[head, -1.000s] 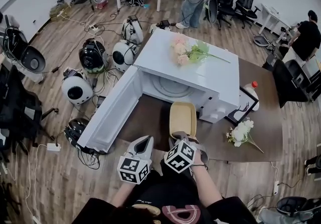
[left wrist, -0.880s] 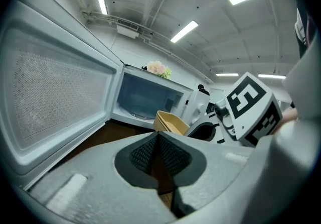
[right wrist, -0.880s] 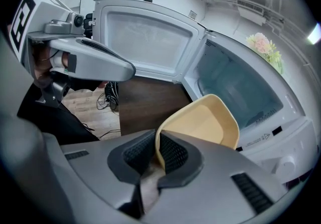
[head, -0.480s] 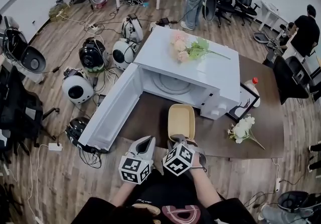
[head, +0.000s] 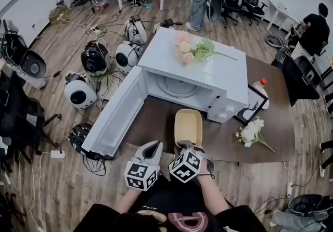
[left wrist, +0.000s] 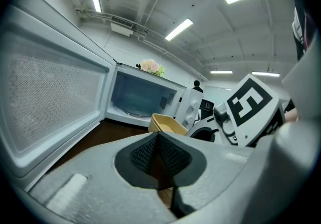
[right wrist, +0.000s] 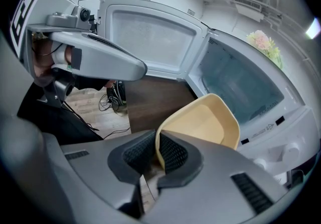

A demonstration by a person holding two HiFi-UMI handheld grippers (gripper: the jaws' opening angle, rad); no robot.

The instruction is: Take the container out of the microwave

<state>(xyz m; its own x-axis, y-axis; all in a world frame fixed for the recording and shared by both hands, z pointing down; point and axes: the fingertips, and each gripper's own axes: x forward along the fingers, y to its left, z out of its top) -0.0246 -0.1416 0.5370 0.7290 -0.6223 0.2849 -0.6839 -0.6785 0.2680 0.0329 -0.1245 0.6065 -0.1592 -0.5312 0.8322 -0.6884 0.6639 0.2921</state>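
The pale yellow container (head: 188,127) lies on the brown table (head: 151,121), just outside the white microwave (head: 208,69). The microwave's door (head: 112,116) is swung wide to the left, and its cavity with the glass plate (head: 177,89) holds nothing. My right gripper (head: 186,147) is shut on the container's near rim. The right gripper view shows the rim of the container (right wrist: 210,122) pinched between that gripper's (right wrist: 155,152) pads. My left gripper (head: 149,150) hangs beside it at the table's front edge, and its jaws (left wrist: 158,153) are shut on nothing.
Pink flowers (head: 195,51) lie on top of the microwave. On the table at the right are white flowers (head: 251,134), a picture frame (head: 251,108) and a red-capped bottle (head: 261,89). Round devices (head: 96,56) and cables cover the floor at the left. People stand at the back.
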